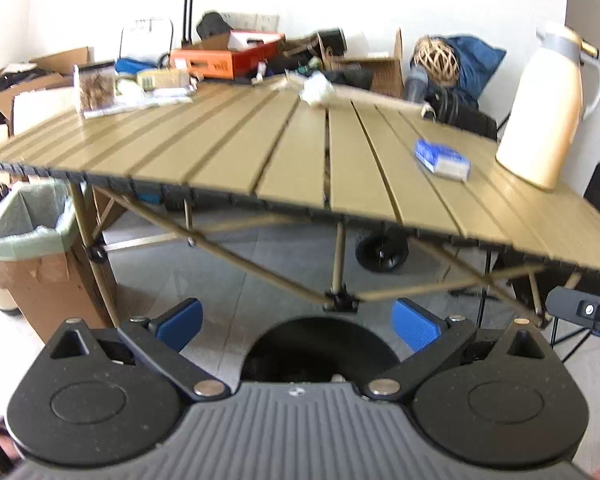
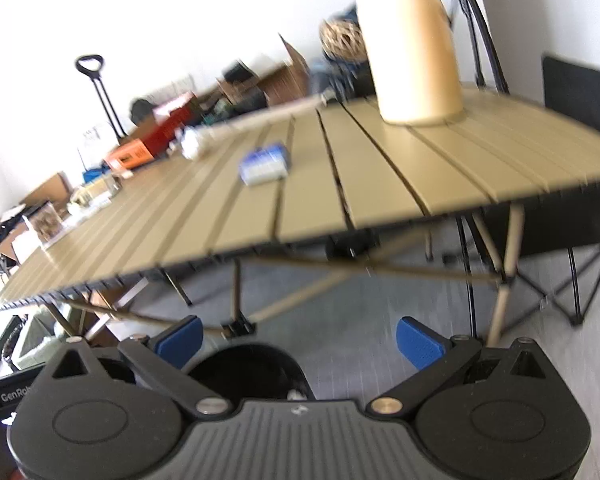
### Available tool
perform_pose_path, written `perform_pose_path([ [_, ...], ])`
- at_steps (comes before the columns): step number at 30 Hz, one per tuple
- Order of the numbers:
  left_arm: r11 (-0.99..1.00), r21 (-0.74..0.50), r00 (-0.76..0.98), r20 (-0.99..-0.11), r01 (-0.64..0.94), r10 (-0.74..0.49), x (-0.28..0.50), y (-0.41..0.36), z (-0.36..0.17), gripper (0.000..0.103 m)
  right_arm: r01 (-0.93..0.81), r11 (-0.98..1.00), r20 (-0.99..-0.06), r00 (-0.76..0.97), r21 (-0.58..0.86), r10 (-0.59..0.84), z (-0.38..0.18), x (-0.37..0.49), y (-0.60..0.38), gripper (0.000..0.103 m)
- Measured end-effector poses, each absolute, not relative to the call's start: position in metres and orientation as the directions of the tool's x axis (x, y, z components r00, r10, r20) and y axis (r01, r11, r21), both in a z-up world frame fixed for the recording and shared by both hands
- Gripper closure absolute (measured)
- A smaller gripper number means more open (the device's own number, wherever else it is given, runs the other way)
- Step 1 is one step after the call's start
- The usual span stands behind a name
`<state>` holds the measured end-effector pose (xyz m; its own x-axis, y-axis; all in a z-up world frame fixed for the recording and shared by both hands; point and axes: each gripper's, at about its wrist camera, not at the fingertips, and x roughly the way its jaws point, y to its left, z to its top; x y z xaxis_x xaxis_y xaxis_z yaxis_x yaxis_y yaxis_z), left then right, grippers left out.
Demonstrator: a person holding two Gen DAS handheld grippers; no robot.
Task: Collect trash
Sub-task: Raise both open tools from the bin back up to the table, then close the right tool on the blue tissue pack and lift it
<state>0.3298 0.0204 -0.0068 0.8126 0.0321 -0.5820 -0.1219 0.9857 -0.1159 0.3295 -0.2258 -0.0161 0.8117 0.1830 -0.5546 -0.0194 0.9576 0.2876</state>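
Both grippers are hanging low in front of the folding table [image 1: 260, 152], down below its edge; the left gripper [image 1: 298, 326] is holding its blue fingers [image 1: 180, 322] spread wide with nothing between them, and the right gripper [image 2: 298, 338] is doing the same, its fingers [image 2: 418, 342] wide apart and empty; I am counting two grippers and four blue pads in all. The trash is sitting up on the table top: one crumpled white paper [image 1: 318, 88] near the far edge, and one small blue and white pack [image 1: 442, 159] lying flat nearer the front, close beside the big cream jug [image 1: 548, 108] but not touching it; whether the pack is trash or not I am only guessing. One bin [image 1: 24, 220] with a pale green bag in it is standing on the floor at the left end of the table, just beside a table leg; that is one bin, one jug, one clear jar [image 1: 96, 88] at the far left. The pictures are looking a bit blurry; to do this well, I am thinking a gripper needs lifting above the table first, then going down straight over the paper with fingers wide, closing gently, and staying clear of the jug so it is not tipping.
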Motion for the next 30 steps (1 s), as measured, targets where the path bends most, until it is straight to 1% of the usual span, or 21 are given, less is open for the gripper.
perform_pose_path([
  [3,0.985,-0.114,0.832,-0.553,-0.130,0.046,0.329,0.028,0.008,0.000,-0.053,0.962,-0.521,0.832,0.268,0.191,0.000,0.335,-0.219,0.000],
  [10,0.983,-0.124,0.864,-0.501,-0.136,0.056,0.337,0.046,0.040,0.000,-0.057,0.976,-0.498,0.853,0.213,0.158,0.024,0.361,-0.204,0.000],
  [13,0.981,-0.134,0.871,-0.489,-0.141,0.059,0.342,0.053,0.050,0.000,-0.060,0.984,-0.499,0.856,0.165,0.136,0.032,0.377,-0.196,0.000],
  [20,0.978,-0.141,0.884,-0.462,-0.156,0.075,0.356,0.066,0.068,0.000,-0.082,0.989,-0.501,0.855,0.124,0.134,0.044,0.420,-0.177,0.000],
  [28,0.975,-0.141,0.881,-0.465,-0.170,0.086,0.372,0.080,0.073,0.000,-0.086,0.993,-0.516,0.849,0.085,0.117,0.046,0.467,-0.160,0.000],
  [30,0.974,-0.144,0.880,-0.467,-0.173,0.087,0.378,0.084,0.073,0.000,-0.079,0.994,-0.528,0.842,0.074,0.106,0.044,0.481,-0.157,0.001],
])
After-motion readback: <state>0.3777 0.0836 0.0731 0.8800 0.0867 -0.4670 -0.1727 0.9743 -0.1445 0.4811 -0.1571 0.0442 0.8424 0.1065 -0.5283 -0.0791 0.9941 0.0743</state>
